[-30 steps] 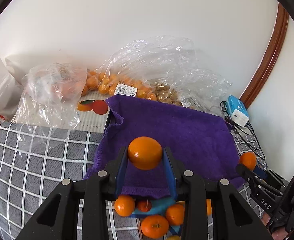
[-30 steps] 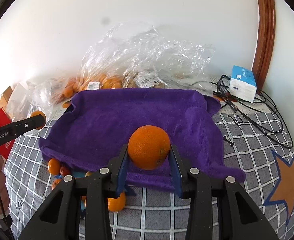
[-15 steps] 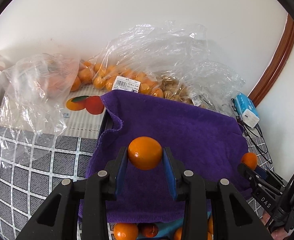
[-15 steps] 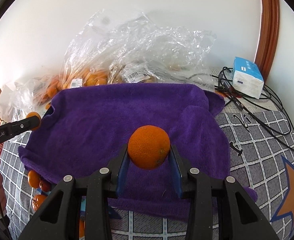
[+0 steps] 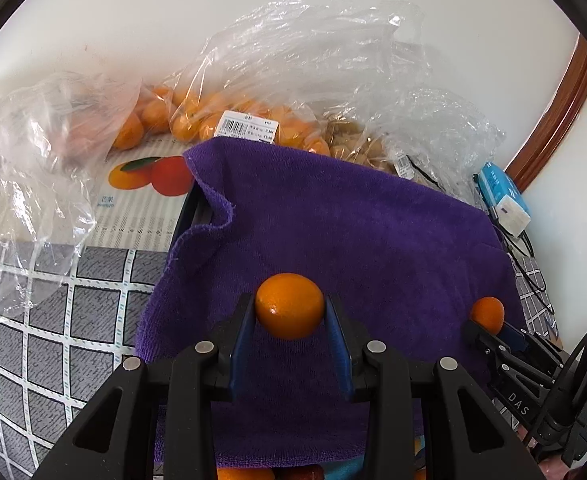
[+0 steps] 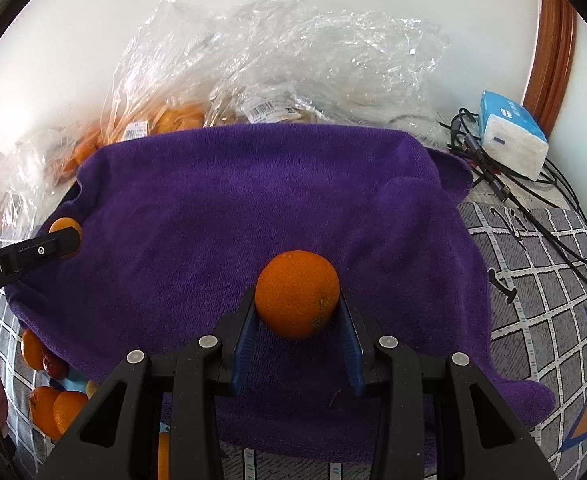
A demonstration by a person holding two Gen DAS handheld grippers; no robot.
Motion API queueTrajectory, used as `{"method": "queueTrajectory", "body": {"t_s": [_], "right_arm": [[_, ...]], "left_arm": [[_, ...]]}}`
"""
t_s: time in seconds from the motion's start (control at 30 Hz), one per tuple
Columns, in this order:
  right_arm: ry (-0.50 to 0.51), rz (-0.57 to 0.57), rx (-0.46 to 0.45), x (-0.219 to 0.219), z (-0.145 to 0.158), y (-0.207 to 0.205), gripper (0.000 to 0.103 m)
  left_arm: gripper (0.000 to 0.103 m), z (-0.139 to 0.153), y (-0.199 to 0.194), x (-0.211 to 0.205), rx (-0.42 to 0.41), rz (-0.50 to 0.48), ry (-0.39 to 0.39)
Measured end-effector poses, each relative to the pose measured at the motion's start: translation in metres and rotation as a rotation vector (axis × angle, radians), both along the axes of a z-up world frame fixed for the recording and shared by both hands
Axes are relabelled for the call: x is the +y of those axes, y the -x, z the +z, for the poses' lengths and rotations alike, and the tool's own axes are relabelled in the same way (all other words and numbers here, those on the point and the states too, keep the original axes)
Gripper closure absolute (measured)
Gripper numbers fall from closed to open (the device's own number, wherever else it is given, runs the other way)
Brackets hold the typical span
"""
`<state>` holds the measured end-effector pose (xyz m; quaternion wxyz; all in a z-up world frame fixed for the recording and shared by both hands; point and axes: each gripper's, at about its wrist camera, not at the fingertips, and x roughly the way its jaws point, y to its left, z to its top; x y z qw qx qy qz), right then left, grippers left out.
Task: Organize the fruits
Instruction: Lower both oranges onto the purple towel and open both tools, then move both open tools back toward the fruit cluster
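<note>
My left gripper (image 5: 289, 312) is shut on a small smooth orange (image 5: 289, 305), held above the near part of a purple towel (image 5: 353, 216). My right gripper (image 6: 298, 300) is shut on a larger, rough-skinned orange (image 6: 297, 294) over the same purple towel (image 6: 233, 208). In the left wrist view the right gripper with its orange (image 5: 486, 313) shows at the right edge. The right wrist view has the left gripper and its orange (image 6: 66, 232) at the towel's left edge. Several loose oranges (image 6: 47, 404) lie below the towel's near left corner.
Clear plastic bags of oranges (image 5: 213, 116) and of brownish fruit (image 5: 365, 148) lie behind the towel by the wall. A fruit-printed box (image 5: 141, 196) sits at left, a blue tissue pack (image 6: 511, 140) and black cables (image 6: 533, 200) at right. A grey checked cloth (image 5: 45, 320) covers the surface.
Both grippers have sunk and moved forward over the towel, each keeping its orange. The towel and bags fill more of both views; the loose oranges have slid toward the lower edges.
</note>
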<state>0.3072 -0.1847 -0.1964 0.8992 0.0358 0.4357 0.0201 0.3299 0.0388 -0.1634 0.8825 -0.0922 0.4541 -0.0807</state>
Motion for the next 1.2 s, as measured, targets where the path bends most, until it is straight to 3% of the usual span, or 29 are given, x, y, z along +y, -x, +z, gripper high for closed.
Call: {"method": "queueTrajectory", "body": {"t_s": [0.37,0.57,0.7,1.03,1.2], "right_arm": [[0.019,-0.006,-0.003,0.002,-0.001,0.002,0.064],[0.011,-0.043,-0.029,-0.001,0.016,0.02,0.049],[0.005,-0.071,-0.065,-0.004,0.033,0.044,0.04],[0.005,-0.091,-0.117,-0.001,0.056,0.103,0.04],[0.011,-0.08,-0.099,0.008,0.056,0.123,0.04]], "left_arm": [[0.069,-0.007,0.0,-0.005,0.038,0.001,-0.033],[0.055,0.006,0.006,-0.005,0.056,0.008,-0.047],[0.054,0.025,0.026,-0.002,0.017,0.018,-0.05],[0.054,0.058,0.097,0.009,-0.093,0.036,-0.108],[0.054,0.056,0.128,0.017,-0.089,0.044,-0.091]]}}
